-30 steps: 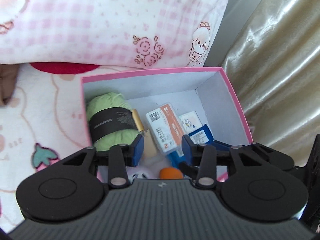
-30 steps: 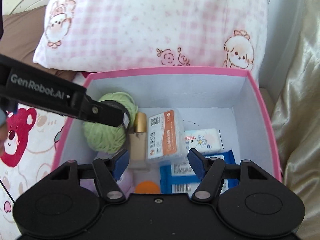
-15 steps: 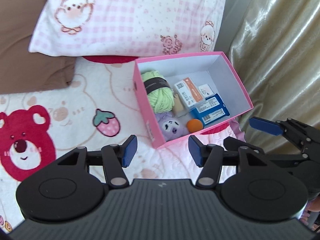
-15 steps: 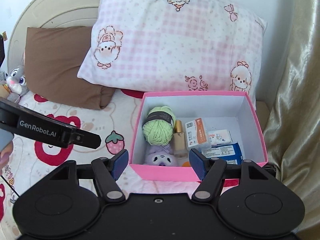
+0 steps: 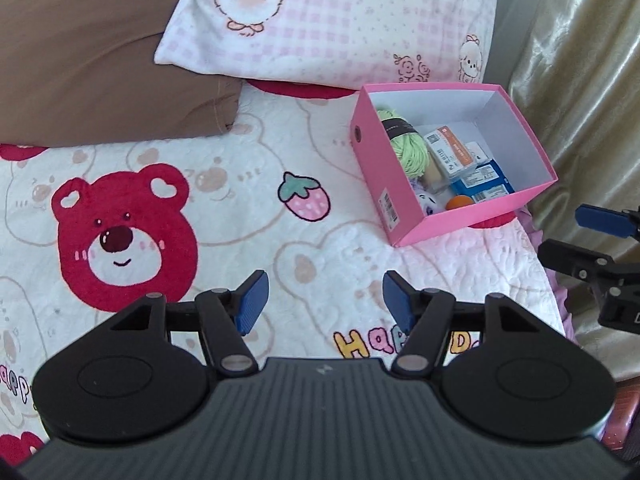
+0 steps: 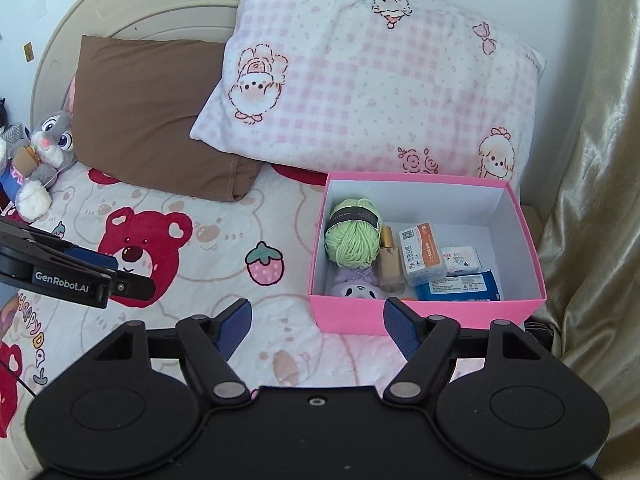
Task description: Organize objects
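A pink box (image 6: 424, 314) (image 5: 476, 222) stands on the bed at the right. It holds a green yarn ball (image 6: 352, 236) (image 5: 408, 146), a small tan bottle (image 6: 390, 266), an orange-and-white packet (image 6: 422, 254) (image 5: 452, 152), a white tissue pack (image 6: 460, 260), a blue pack (image 6: 458, 286) (image 5: 484, 182), a purple plush (image 6: 356, 286) and an orange ball (image 5: 460, 202). My left gripper (image 5: 322, 302) is open and empty, over the blanket well left of and in front of the box. My right gripper (image 6: 316, 320) is open and empty, just in front of the box.
A bear-print blanket (image 6: 200, 264) covers the bed. A pink checked pillow (image 6: 360, 92) and a brown pillow (image 6: 152, 112) lie at the head. A grey rabbit plush (image 6: 44, 152) sits far left. A gold curtain (image 6: 592, 200) hangs on the right.
Both grippers have pulled back and up out of the box, which now looks small and far. Both stayed open and empty. The box contents have not moved.
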Available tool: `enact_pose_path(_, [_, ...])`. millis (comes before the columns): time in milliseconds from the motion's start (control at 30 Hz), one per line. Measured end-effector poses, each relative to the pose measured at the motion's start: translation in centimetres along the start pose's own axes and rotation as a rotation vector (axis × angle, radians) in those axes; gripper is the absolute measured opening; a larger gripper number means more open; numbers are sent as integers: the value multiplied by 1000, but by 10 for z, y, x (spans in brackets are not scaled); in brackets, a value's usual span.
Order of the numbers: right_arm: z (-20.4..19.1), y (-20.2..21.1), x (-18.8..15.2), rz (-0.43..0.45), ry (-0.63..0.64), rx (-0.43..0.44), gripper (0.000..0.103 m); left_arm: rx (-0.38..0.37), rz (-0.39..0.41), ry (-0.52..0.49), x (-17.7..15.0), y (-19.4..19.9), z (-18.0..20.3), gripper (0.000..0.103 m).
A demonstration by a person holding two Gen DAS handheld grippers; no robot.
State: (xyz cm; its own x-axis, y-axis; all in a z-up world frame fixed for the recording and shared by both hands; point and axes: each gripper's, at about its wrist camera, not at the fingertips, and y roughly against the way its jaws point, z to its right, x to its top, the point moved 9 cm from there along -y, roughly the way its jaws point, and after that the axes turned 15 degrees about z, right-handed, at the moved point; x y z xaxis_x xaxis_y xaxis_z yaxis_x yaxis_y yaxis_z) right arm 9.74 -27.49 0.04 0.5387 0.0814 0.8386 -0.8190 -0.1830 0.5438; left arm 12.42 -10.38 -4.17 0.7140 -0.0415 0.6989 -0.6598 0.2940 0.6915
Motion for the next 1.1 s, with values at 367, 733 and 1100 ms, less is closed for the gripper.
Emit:
enact_pose_path(367, [1, -13, -18, -39, -21, -101, 93, 10, -13, 14, -24, -8, -13, 71])
enact_pose_path(733, [-1, -15, -25, -50, -12, -108, 93, 9, -11, 55, -34, -9, -26, 95])
enact_pose_path(1100, [-5, -12, -26, -58, 8, -120, 93, 64, -30, 50, -41, 2, -35, 100])
